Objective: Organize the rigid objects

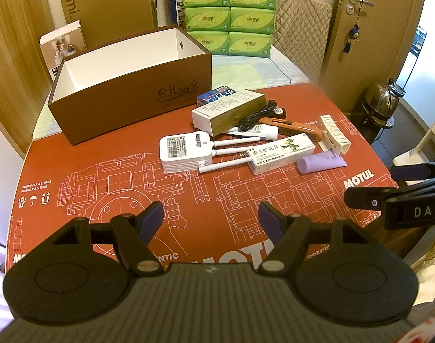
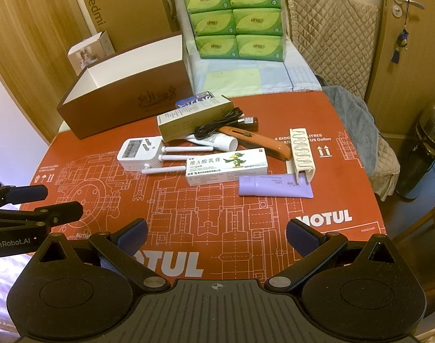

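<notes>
A brown open box [image 1: 126, 97] [image 2: 123, 100] with a white, empty inside stands at the back left of the red mat. In front of it lies a pile: a white router with antennas [image 1: 186, 150] [image 2: 139, 153], an ointment carton [image 1: 280, 153] [image 2: 226, 165], a purple tube [image 1: 321, 163] [image 2: 274, 187], an orange utility knife [image 1: 297, 127] [image 2: 260, 143], a black cable [image 1: 260, 115] [image 2: 220, 125], a tall carton [image 1: 229, 111] [image 2: 194, 118] and a white rack [image 1: 334, 134] [image 2: 301, 154]. My left gripper [image 1: 211, 220] [image 2: 46, 203] and right gripper [image 2: 216, 237] [image 1: 369, 184] hover open near the mat's front edge, holding nothing.
Green tissue packs [image 1: 229, 14] [image 2: 233, 18] are stacked behind the box on a bed. A Redmi carton [image 1: 103, 3] and a small white box [image 1: 61, 47] stand at the back left. A door [image 1: 369, 28] and a metal kettle [image 1: 381, 97] are to the right.
</notes>
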Available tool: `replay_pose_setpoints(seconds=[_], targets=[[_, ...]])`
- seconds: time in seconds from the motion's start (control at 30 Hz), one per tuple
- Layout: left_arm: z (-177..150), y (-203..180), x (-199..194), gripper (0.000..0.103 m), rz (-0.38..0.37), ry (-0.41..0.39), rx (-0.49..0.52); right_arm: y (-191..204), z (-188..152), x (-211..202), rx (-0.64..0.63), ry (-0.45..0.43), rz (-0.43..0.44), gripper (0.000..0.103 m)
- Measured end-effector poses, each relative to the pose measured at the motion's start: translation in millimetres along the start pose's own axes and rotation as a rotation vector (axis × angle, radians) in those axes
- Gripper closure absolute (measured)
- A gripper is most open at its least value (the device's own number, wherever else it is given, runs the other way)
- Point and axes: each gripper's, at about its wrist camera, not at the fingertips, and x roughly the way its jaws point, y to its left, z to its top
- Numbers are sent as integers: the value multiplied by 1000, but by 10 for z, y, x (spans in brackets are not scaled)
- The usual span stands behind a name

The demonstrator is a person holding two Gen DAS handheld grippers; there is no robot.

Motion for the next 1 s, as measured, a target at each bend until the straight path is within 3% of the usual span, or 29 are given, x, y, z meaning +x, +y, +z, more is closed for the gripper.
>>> replay_pose_setpoints(seconds=[0.57,0.93,1.0], targets=[[46,15,189,33,-2,30,-11,-100,8,51,24,8,-6,2],[122,199,487,33,18,46,-43,-453,145,227,67,-21,-12,2],[143,235,548,33,20,47,-50,-488,170,251,61,-28,-16,7]])
